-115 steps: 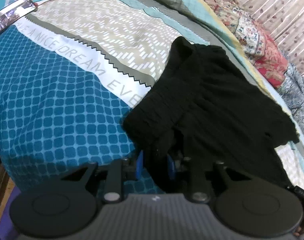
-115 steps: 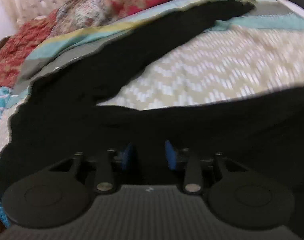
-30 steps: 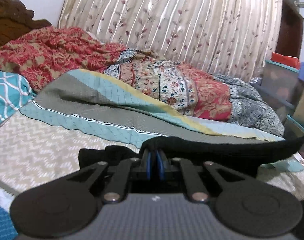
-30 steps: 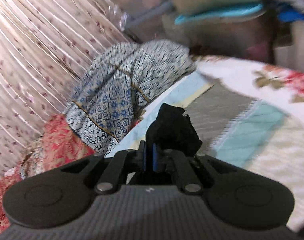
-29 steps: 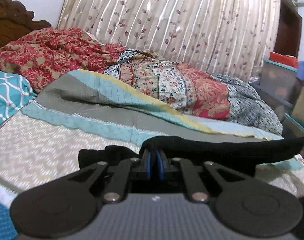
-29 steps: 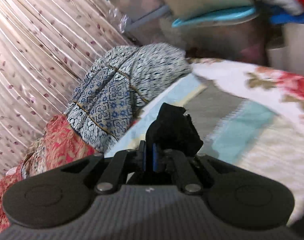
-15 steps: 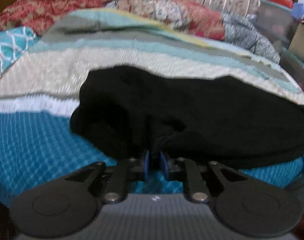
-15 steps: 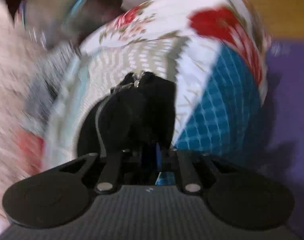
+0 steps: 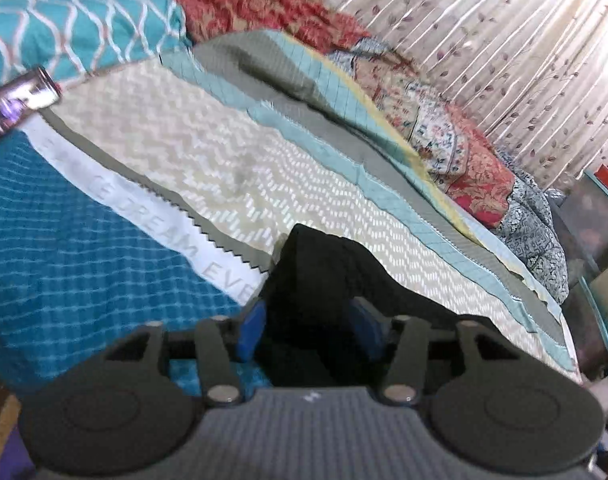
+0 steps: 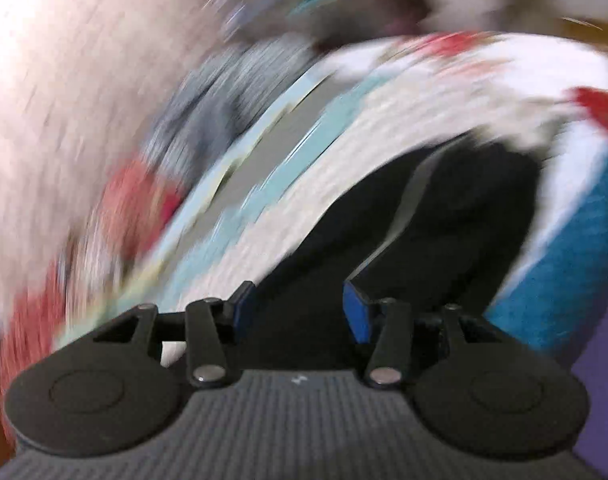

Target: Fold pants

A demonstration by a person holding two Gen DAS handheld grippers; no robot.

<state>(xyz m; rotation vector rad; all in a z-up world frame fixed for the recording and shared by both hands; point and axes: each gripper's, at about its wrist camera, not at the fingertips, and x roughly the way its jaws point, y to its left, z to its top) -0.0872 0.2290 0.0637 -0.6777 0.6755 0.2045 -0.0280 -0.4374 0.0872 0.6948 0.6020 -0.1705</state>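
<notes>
Both grippers, the left gripper (image 9: 310, 326) and the right gripper (image 10: 300, 310), are just opening their jaws off the black pants (image 9: 336, 280) lying on the bedspread (image 9: 104, 264), so the person is wisely drawing straight back without snagging the fold.

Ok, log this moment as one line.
step: release after fold | left gripper: open, just opened | right gripper: open, just opened | black pants: on bedspread

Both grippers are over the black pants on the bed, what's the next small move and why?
Probably draw both grippers back clear of the black fabric pants. The left gripper and right gripper have just been opening, their blue pads stand apart with cloth between, and the pants lie on the patterned bedspread.
</notes>
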